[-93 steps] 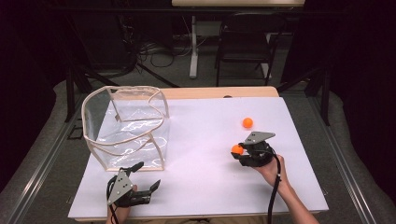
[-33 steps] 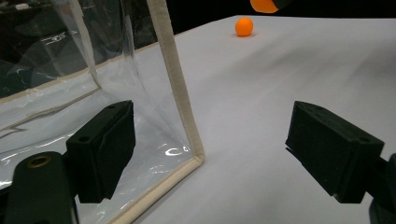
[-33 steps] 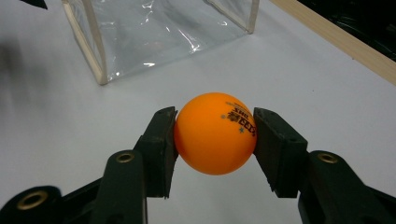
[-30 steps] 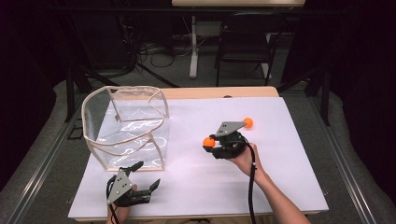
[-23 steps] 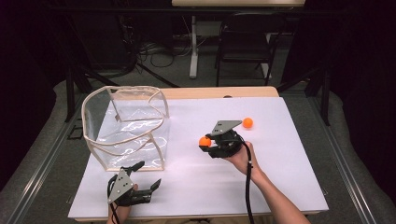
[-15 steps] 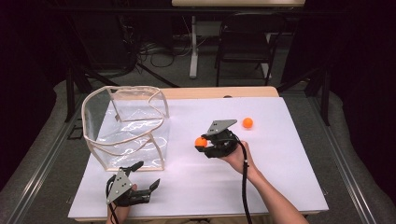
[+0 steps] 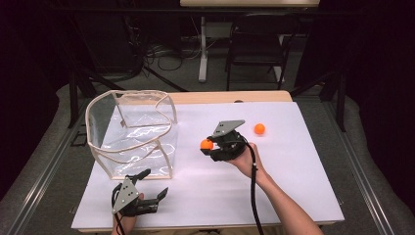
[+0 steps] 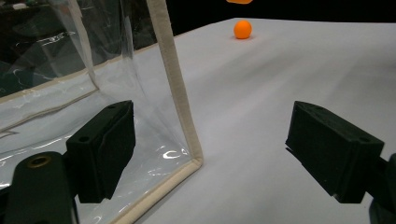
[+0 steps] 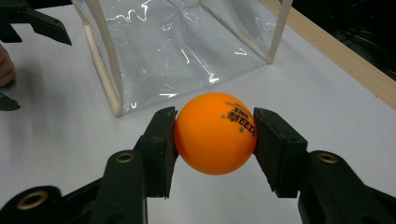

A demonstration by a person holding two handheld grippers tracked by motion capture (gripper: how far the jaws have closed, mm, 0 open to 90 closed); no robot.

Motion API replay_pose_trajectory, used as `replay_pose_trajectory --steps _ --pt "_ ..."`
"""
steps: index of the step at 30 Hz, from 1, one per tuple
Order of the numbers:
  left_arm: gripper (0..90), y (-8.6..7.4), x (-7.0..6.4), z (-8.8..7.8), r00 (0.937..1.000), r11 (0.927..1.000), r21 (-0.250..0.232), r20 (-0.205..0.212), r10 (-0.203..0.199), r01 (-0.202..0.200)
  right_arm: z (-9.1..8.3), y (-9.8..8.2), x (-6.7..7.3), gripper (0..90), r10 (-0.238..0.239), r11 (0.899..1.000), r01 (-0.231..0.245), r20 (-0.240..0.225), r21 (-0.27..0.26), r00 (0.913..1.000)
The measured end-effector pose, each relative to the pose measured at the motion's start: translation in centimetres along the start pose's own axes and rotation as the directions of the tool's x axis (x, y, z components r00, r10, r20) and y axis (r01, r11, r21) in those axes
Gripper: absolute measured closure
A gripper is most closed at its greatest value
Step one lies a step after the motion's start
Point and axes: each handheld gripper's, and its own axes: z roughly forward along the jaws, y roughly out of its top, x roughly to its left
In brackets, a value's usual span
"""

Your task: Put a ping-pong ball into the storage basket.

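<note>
Right gripper [image 9: 215, 135], seen along its own jaws: the two black jaws are closed on an orange ball [image 9: 215, 133], one pad on each side at its widest girth, so the ball sits centred between them, clear of the white surface [image 9: 327, 98]. The printed mark on the ball faces up and toward the right-hand jaw. Judged from its look, the ball is a light, smooth, hollow, rigid shell, likely to slip or pop out if pinched off-centre and to roll freely once released; a hold across the full diameter with modest pressure suits it best.

Beyond the jaw tips stands a clear plastic bin [image 9: 187, 46] with cream-taped edges, its open top uppermost and its near corner post just ahead and to the left of the jaws.

Left gripper [image 8: 210, 154], seen along its own jaws: the jaws stand wide apart and hold nothing. The bin's lower corner lies between them, closer to the left-hand jaw, with no contact visible. Far ahead of these jaws a second orange ball [image 8: 242, 29] rests alone on the surface.

High view: the left gripper [image 7: 155, 187] sits low, just in front of the bin.
</note>
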Motion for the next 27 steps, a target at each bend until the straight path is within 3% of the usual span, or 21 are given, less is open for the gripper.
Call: replay_pose_trajectory --steps 27 --pt "15.8 0.0 0.0 0.1 1.0000 1.0000 0.002 0.006 0.003 -0.003 0.4 2.4 -0.5 51.4 -0.009 1.000 0.009 -0.010 0.001 0.9999"
